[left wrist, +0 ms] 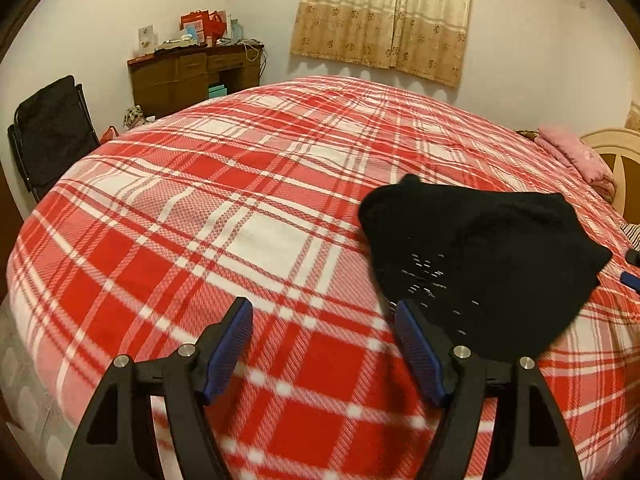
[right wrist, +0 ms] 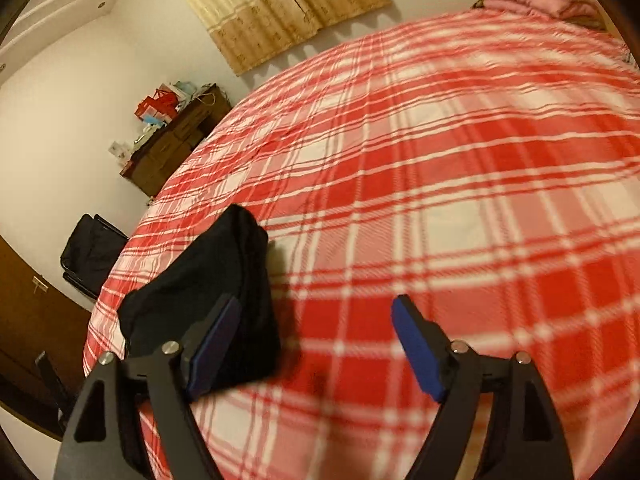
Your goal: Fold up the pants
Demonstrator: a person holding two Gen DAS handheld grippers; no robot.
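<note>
The black pants [left wrist: 480,264] lie folded into a compact bundle on the red-and-white plaid bedspread [left wrist: 240,208]. In the left wrist view they sit just beyond and right of my left gripper [left wrist: 324,320], which is open and empty above the bedspread. In the right wrist view the pants [right wrist: 208,292] lie at the lower left, partly behind the left finger of my right gripper [right wrist: 316,316]. That gripper is open and empty over the bedspread [right wrist: 440,184]. A tip of the right gripper [left wrist: 632,268] shows at the right edge of the left wrist view.
A pink folded blanket [left wrist: 576,156] lies by the headboard [left wrist: 616,160] at the far right. A wooden desk [left wrist: 192,76] with clutter stands against the far wall, a black chair [left wrist: 52,136] beside the bed. Curtains [left wrist: 384,16] hang on the wall.
</note>
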